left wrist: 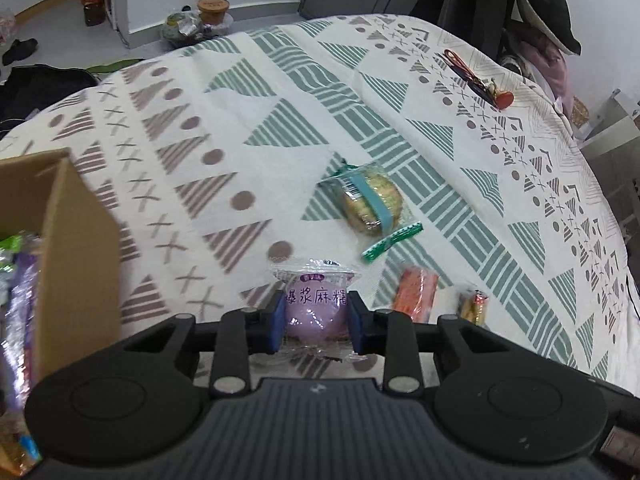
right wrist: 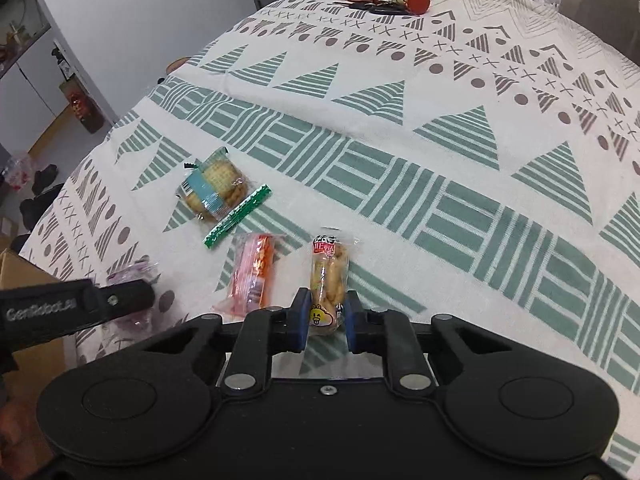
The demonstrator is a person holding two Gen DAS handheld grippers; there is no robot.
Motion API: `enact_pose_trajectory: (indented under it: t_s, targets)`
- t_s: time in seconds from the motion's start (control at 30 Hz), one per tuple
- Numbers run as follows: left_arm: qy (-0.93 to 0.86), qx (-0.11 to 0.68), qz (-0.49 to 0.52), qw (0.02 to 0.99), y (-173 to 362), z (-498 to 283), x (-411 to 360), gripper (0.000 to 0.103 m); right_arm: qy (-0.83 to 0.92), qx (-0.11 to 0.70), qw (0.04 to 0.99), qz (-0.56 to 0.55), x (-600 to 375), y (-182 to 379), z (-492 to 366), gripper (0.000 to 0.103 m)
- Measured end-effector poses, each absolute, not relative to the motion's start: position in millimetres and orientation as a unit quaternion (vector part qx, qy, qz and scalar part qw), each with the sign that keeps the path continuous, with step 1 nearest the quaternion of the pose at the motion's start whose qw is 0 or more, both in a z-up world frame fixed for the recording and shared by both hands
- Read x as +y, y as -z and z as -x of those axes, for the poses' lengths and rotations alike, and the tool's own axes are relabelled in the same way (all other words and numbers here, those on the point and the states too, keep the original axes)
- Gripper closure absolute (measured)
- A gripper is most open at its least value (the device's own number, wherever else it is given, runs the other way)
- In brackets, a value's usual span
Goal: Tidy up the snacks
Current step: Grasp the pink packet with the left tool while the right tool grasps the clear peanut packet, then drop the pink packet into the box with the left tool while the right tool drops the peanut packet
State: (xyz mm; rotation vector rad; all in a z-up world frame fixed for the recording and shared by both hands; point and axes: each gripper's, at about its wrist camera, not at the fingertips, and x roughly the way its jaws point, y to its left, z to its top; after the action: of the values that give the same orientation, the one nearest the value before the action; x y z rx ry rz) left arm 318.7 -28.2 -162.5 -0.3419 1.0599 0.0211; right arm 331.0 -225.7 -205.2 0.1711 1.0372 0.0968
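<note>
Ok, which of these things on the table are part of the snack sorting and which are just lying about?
Job:
- purple mochi pack, between the left claw's fingers
- yellow snack pack, between the right claw's fingers
- orange snack pack
- wrapped biscuit
- cardboard box holding snacks

Lying about:
- red keyring with keys
- patterned tablecloth

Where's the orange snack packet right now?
The orange snack packet lies on the patterned cloth, between the purple mochi pack on its left and the yellow snack pack on its right.
</note>
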Motion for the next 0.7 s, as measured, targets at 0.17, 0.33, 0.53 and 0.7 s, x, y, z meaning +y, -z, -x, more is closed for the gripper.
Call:
enact_pose_trajectory:
  t_s: [0.17, 0.33, 0.53, 0.7]
  targets:
    - [-0.014, 0.489, 0.169, 0.856, 147.8, -299.1, -20.6, 0.073, -0.049, 0.478, 0.873, -0.083, -225.7, 190.5, -319.5, 0.086]
    - [-0.010, 0.472, 0.171, 0.865, 126.7, -278.8, -17.8, 0.073, -0.058, 0.460, 0.882, -0.087, -224.3, 174.2, -307.2, 0.086]
    - [-0.015, 0.452, 0.175, 0.874, 105.0, -255.1, -8.7, 0.073, -0.073, 0.436, 0.892, -0.095, -221.6, 153.5, -293.6, 0.086]
    - [-0.025, 0.440, 0.181, 0.879, 89.9, -236.1, 2.3, 0.073, -0.088, 0.424, 0.897, -0.094, -214.1, 143.2, -281.2, 0.086]
